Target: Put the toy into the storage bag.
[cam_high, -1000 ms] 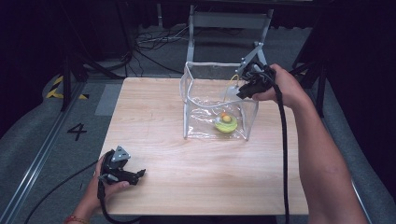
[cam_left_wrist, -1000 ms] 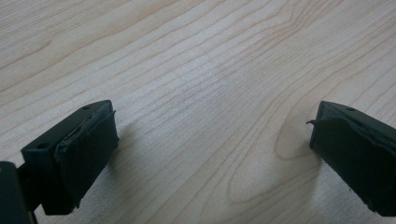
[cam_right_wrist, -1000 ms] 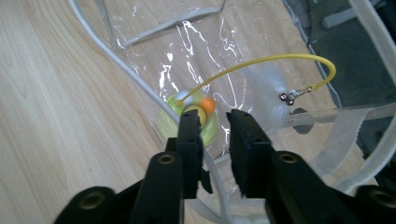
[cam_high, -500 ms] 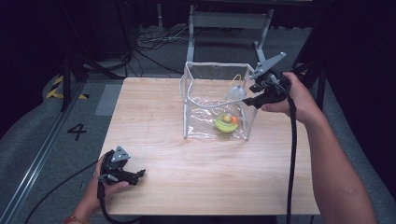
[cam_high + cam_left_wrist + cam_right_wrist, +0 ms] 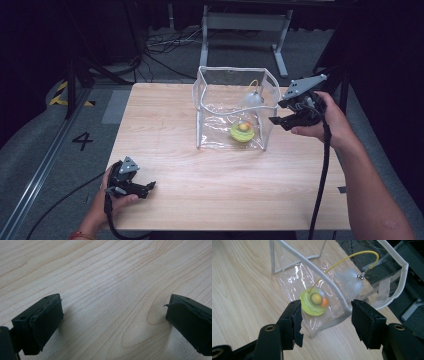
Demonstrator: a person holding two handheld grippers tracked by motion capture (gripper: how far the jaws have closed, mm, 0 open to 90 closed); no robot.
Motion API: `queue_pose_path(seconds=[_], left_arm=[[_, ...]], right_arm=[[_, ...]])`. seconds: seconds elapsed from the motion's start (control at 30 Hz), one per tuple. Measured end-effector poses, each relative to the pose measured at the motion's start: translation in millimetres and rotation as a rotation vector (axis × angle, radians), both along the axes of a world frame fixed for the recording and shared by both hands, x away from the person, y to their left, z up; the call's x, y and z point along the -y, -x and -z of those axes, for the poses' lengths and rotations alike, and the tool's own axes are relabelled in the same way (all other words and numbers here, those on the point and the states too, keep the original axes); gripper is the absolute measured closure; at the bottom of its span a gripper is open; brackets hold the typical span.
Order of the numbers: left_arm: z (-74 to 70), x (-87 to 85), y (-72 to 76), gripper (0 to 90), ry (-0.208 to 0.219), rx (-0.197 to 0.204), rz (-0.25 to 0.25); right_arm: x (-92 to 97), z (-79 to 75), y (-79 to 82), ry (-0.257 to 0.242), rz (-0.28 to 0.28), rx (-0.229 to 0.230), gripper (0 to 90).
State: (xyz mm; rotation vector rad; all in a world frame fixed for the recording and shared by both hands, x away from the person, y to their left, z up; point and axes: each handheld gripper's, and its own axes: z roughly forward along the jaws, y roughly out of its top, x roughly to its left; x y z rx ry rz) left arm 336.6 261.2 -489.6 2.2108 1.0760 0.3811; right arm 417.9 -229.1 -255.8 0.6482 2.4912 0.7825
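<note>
Pale wood grain ran across the tabletop (image 5: pixel 210 190), and nearest the person the left tool (image 5: pixel 142 187) rested low on it near the front left corner, its jaws spread wide with nothing but bare board between them. From there a broad stretch of open board lay free up to the middle.

Farther on stood the clear plastic bag (image 5: pixel 235 107), a soft-walled cube with white-piped edges and an open top, set toward the far edge and right of centre. Inside it, on the floor near the front right corner, lay the yellow-green toy (image 5: pixel 313 302), a flat round disc with an orange spot. A thin yellow wire (image 5: pixel 352 258) rose from the disc's middle, leaned up toward the bag's far side and curled over to a white feather tuft (image 5: pixel 348 281) hanging near the top rim; the toy's long axis was thus roughly upright, though blur made the tilt hard to judge.

The right tool (image 5: pixel 275 120) hovered just outside the bag's right wall, pointing in at it, jaws having just been opening to about half width, gripping nothing.
</note>
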Motion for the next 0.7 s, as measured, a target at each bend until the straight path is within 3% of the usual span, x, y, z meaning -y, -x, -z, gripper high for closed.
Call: queue_pose_path(seconds=[0.43,0.7], left_arm=[[0.0,0.0,0.1,1.4,-0.001,0.001,-0.002],[0.1,0.1,0.4,1.4,0.000,0.000,-0.005]], right_arm=[[25.8,21.7,25.2,-0.006,-0.004,-0.007,37.9],[38.1,44.9,36.2,0.018,0.004,-0.015,37.6]])
